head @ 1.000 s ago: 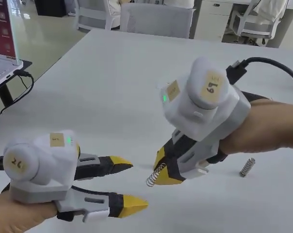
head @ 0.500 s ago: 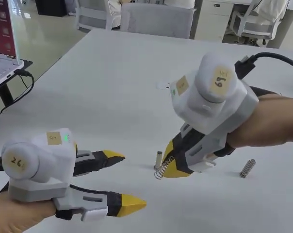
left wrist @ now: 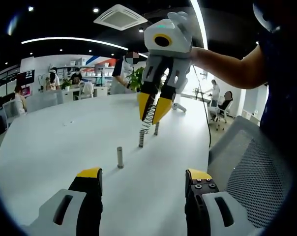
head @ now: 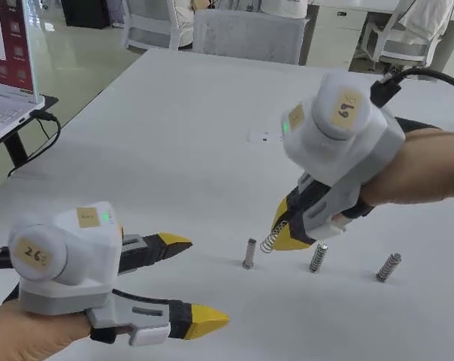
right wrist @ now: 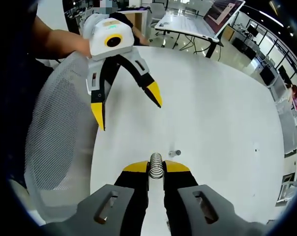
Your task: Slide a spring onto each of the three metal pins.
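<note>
A bare metal pin (head: 249,253) stands upright on the white table (head: 159,135). To its right stand two pins with springs on them (head: 318,258) (head: 388,267). My right gripper (head: 283,237) hangs just above and right of the bare pin, shut on a loose spring (head: 270,237). In the right gripper view the spring (right wrist: 157,164) sits between the yellow tips, with the pin (right wrist: 177,153) just beyond. My left gripper (head: 193,282) rests low at the front left, open, with nothing in it. The left gripper view has the bare pin (left wrist: 120,157) ahead and the held spring (left wrist: 147,119) above it.
A laptop (head: 1,68) sits on a side stand at the far left, with a cable hanging below. Grey chairs (head: 246,34) stand at the table's far end. A mesh chair back (left wrist: 252,162) is close beside the table's near edge.
My right gripper has risen and shifted right with the spring, uncovering the bare pin and a sprung pin. The left gripper has barely moved.
</note>
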Demonstrator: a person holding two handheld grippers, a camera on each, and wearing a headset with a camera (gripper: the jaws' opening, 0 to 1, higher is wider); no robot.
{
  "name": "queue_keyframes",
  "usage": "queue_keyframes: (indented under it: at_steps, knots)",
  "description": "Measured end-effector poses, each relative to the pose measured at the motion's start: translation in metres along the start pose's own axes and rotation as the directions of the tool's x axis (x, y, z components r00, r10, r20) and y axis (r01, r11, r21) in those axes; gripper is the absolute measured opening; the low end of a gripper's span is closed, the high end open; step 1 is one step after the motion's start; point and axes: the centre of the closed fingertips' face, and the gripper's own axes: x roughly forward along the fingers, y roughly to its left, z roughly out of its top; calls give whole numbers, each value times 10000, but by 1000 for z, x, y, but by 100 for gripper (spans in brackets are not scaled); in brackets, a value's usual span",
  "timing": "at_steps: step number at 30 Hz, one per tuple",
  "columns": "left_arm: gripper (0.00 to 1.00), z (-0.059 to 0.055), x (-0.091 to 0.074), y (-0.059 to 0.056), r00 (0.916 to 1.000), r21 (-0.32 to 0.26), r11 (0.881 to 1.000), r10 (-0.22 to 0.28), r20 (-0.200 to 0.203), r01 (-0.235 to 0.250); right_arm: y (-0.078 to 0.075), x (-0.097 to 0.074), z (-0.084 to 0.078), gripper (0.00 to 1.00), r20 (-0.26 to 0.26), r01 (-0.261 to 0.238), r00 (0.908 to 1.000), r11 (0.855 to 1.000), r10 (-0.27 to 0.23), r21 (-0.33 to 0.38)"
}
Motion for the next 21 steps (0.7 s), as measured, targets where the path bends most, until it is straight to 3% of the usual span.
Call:
queue_keyframes:
  at_steps: [6,9,16,21]
  knots:
    - [65,1,-1,2,9999,-38,10000,59,87,-59,-16,4,1,8,-392,143,9991,9998,-148,-133]
    - [65,1,-1,1,10000,-27,10000,39,87,-39,-20,7,4,8,-433,105,9990,9998,-111,-144]
    - [65,1,-1,3,9999,-53,10000,85,102,-84,-29,21,1,8,-1125,-64,9936,9995,29,-312]
    - [65,0,-1,3,9999,-73,9999,100,101,-100,-34,29,-1,8,-1256,-225,9919,9994,189,-270]
